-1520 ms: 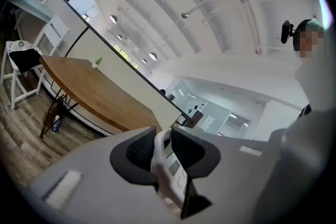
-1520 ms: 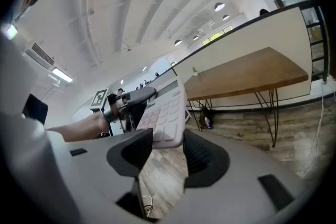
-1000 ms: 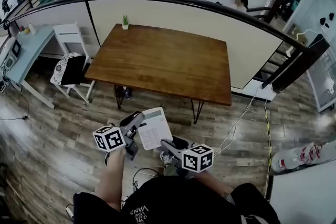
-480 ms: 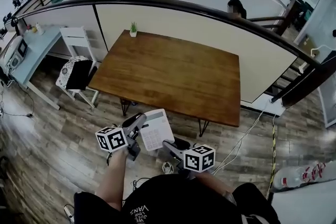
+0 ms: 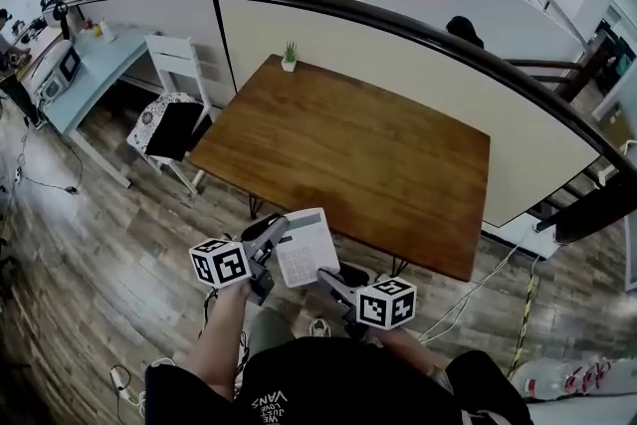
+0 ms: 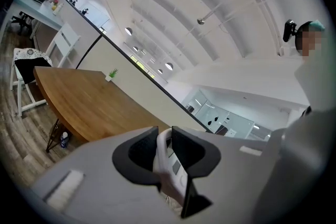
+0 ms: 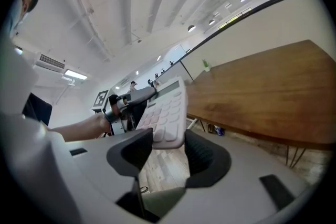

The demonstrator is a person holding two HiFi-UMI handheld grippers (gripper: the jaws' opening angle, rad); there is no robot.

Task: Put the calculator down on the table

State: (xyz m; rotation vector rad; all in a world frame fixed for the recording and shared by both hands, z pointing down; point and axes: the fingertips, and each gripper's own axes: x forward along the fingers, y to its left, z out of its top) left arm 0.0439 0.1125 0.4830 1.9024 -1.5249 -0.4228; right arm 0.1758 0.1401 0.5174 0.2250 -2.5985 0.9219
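A white calculator (image 5: 302,248) hangs in the air just short of the near edge of the brown wooden table (image 5: 358,149). My left gripper (image 5: 271,236) is shut on its left edge; in the left gripper view the pale edge of the calculator (image 6: 171,166) sits pinched between the dark pads of the left gripper (image 6: 165,148). My right gripper (image 5: 331,278) holds the calculator's near corner. In the right gripper view the keys of the calculator (image 7: 166,108) show, with the right gripper (image 7: 168,150) closed around the lower end. The left gripper's cube (image 5: 219,263) shows too.
A small potted plant (image 5: 289,54) stands at the table's far left corner. A white chair with a dark cloth (image 5: 171,119) stands left of the table. A curved partition wall (image 5: 418,65) runs behind it. A cable (image 5: 478,284) trails over the wood floor.
Both grippers have carried the calculator forward toward the table, whose near edge now lies closer. The grip on the calculator looks unchanged.
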